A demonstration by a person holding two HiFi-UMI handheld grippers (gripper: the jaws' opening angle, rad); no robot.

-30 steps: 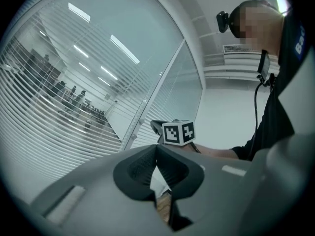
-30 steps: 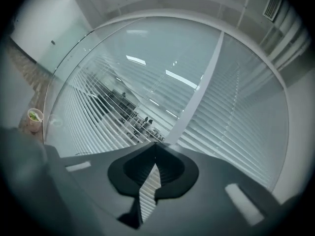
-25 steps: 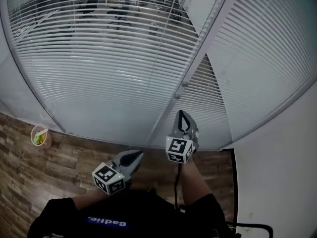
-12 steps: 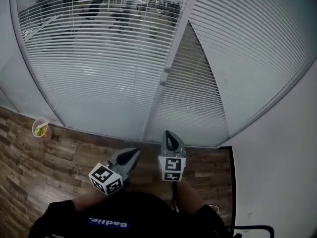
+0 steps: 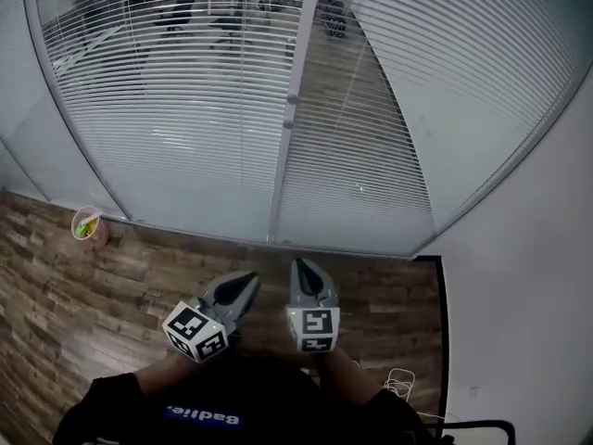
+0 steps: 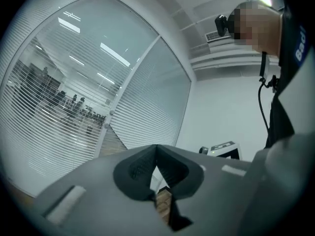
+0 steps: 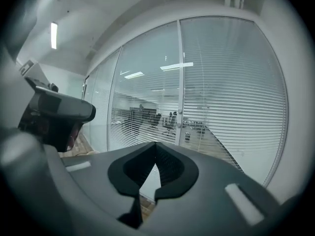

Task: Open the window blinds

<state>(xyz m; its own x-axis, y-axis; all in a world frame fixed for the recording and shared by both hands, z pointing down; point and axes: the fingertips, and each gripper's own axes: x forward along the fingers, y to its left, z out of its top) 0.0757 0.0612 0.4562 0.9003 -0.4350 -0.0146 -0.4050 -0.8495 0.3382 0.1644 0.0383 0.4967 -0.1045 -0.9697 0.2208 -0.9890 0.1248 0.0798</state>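
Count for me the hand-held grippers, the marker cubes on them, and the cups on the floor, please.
Grippers: 2 (left gripper, right gripper)
Marker cubes: 2 (left cube, right cube)
Cups: 1 (cup on the wooden floor by the glass)
Total: 5

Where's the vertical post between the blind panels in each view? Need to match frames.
Head view: post centre, running top to floor.
Left gripper view: post left of centre, leaning.
Right gripper view: post upright, just right of centre.
Shared landmark: office chairs behind the blinds left of it.
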